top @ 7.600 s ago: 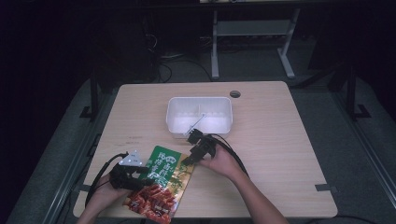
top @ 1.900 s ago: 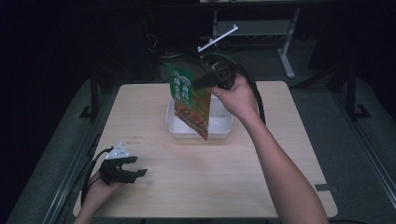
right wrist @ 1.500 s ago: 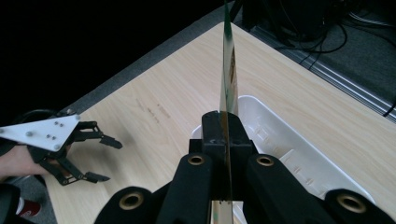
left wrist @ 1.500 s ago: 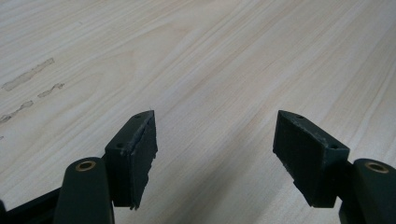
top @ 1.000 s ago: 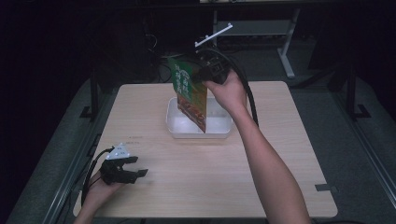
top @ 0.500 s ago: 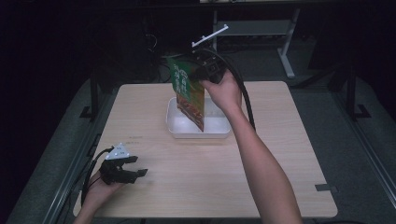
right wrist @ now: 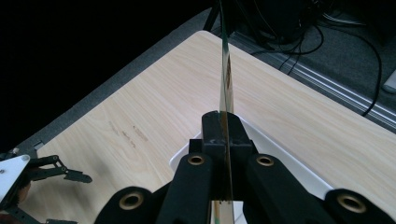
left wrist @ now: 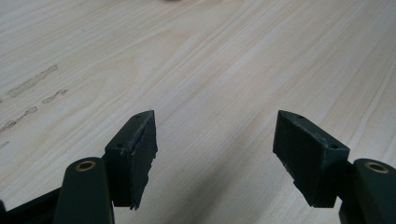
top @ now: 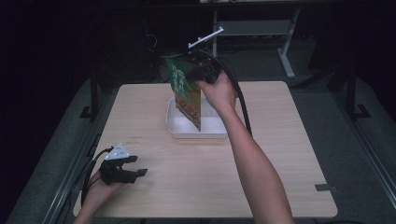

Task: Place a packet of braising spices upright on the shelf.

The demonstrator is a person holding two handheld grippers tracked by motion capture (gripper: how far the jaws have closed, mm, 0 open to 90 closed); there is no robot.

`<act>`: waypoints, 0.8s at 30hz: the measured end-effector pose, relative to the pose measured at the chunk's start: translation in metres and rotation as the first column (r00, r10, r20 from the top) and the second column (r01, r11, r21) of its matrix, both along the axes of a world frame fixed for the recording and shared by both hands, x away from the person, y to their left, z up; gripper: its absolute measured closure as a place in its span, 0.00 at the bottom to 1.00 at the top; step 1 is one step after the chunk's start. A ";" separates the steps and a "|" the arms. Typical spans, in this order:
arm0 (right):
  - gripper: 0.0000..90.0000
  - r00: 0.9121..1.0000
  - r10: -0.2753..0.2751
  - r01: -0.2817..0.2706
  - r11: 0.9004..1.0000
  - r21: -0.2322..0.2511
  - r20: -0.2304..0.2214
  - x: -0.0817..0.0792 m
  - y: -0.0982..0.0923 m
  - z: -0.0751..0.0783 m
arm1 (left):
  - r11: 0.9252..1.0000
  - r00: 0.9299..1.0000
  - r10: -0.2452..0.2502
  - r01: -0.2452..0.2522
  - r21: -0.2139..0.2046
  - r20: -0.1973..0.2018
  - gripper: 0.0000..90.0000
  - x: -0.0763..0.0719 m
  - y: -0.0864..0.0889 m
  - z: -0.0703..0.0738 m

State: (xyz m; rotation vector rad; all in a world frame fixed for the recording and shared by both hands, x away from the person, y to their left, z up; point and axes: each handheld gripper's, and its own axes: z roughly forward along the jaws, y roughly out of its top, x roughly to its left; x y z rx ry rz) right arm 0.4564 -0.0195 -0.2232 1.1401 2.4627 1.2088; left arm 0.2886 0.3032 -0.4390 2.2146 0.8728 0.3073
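Overhead: right gripper (top: 201,73) clamped on snack pouch (top: 186,95), hung upright above white tray (top: 173,127) at table (top: 289,154) 12 o'clock; judged mid-pour, needs further tilt. Left gripper (top: 133,168) parked at 8 o'clock. Left gripper view: jaws wide apart, nothing between. Right gripper view: jaws shut on pouch edge. Versus half a second back: pouch barely shifted; left gripper unmoved.
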 end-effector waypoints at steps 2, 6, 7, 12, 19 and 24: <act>1.00 1.000 0.000 0.000 1.000 -0.002 0.000 0.001 0.002 -0.001 | 1.000 1.000 0.000 0.000 0.000 0.001 0.33 0.000 0.000 0.000; 1.00 1.000 0.000 0.000 1.000 -0.001 0.003 0.002 0.005 -0.004 | 1.000 1.000 -0.001 0.001 -0.001 0.004 0.33 0.000 0.000 0.001; 1.00 1.000 -0.001 0.001 1.000 0.000 0.005 0.003 0.006 -0.005 | 1.000 1.000 -0.001 0.001 -0.001 0.004 0.33 0.000 0.000 0.001; 1.00 1.000 0.000 0.000 1.000 -0.006 0.004 0.004 0.009 -0.008 | 1.000 1.000 0.000 0.000 -0.003 0.007 0.33 -0.001 0.000 0.001; 1.00 1.000 -0.006 0.006 1.000 -0.009 0.007 0.007 0.012 -0.013 | 1.000 1.000 0.006 -0.005 -0.010 0.013 0.33 -0.001 0.000 0.001; 1.00 1.000 -0.006 0.006 1.000 -0.013 0.004 0.009 0.014 -0.017 | 1.000 1.000 0.005 -0.004 -0.009 0.014 0.33 -0.001 0.000 0.001</act>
